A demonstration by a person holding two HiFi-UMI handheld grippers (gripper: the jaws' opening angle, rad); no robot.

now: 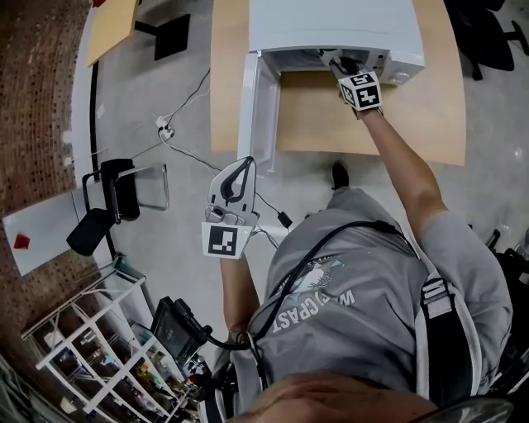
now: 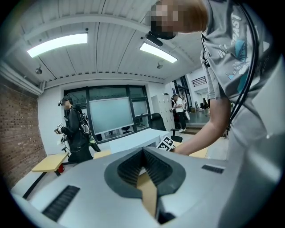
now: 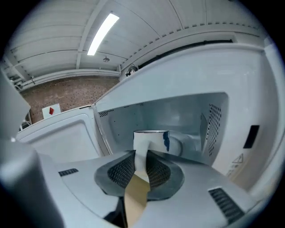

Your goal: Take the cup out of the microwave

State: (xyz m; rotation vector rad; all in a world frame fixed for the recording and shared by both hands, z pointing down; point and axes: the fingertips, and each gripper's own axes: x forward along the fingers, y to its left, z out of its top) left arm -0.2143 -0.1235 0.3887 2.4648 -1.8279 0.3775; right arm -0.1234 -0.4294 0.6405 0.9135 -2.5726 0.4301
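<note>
- Here's the white box-shaped microwave (image 1: 331, 25) at the top of the head view, on the pale wooden table (image 1: 430, 116). Its door (image 1: 258, 107) is swung wide to the left, so there's plenty of exit room.
- The white cylindrical cup (image 3: 151, 139) is inside the cavity, mid-frame in the right gripper view. The right hand-held gripper (image 3: 141, 153) is clenched on its handle.
- Best drawn straight back, level, clear of the sill.
- The left hand-held gripper (image 2: 143, 150) hangs apart, clenched on nothing.
- The cup's base hides behind the jaws, and its contents can't be seen.
</note>
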